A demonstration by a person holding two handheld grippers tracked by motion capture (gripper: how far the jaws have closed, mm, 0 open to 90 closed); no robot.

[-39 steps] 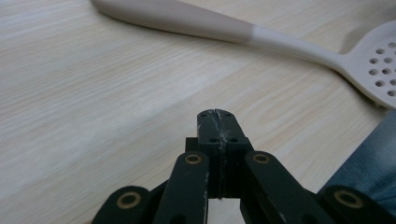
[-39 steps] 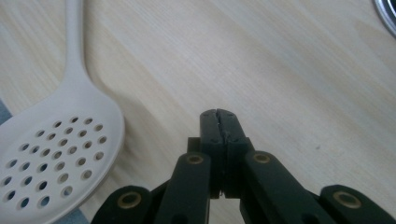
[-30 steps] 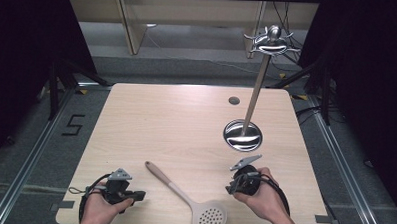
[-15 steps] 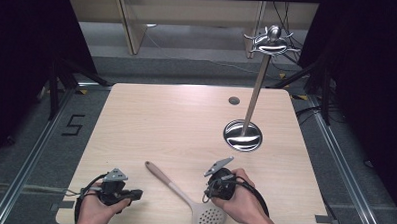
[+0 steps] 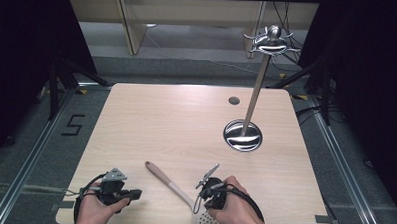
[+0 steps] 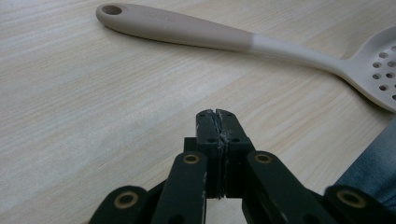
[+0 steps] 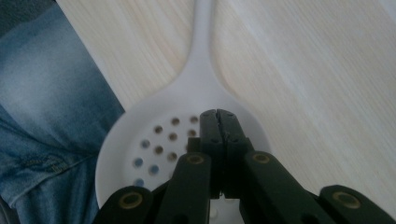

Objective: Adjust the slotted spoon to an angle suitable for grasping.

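A: How far along, d'you reckon?

B: Barely begun, imo. The beige slotted spoon with the pale perforated plastic head (image 5: pixel 176 190) lies flat on the light wood tabletop (image 5: pixel 171 121), near the person's edge. The tall chrome utensil stand with the round mirror base and hooked crown (image 5: pixel 243 135) sits well beyond the spoon, toward the far right, w/ nothing hanging on it. My guess is the spoon goes up on a hook; none of that's done.

A: Grippers?

B: Left gripper (image 5: pixel 133 194) is off to the left of the spoon, apart from it, jaws pressed together on nothing. Right gripper (image 5: pixel 199 202) is right over the spoon's head end. Its jaws have just been closing and now meet, w/ nothing between them. So no grasp yet; it would need to spread the jaws again before picking up.

A: What do the close cams add?

B: The right gripper view shows the tips (image 7: pixel 218 122) above the spoon's holed bowl (image 7: pixel 159 149), plus blue denim past the tabletop edge. Can't tell if they touch the bowl. The left gripper view shows that gripper's jaws (image 6: pixel 215 122) shut, the handle (image 6: pixel 187 30) lying crosswise beyond them, and the hanging hole at its end, which is too small to make out from above. The high view alone gives the stand and how far it is from the spoon.
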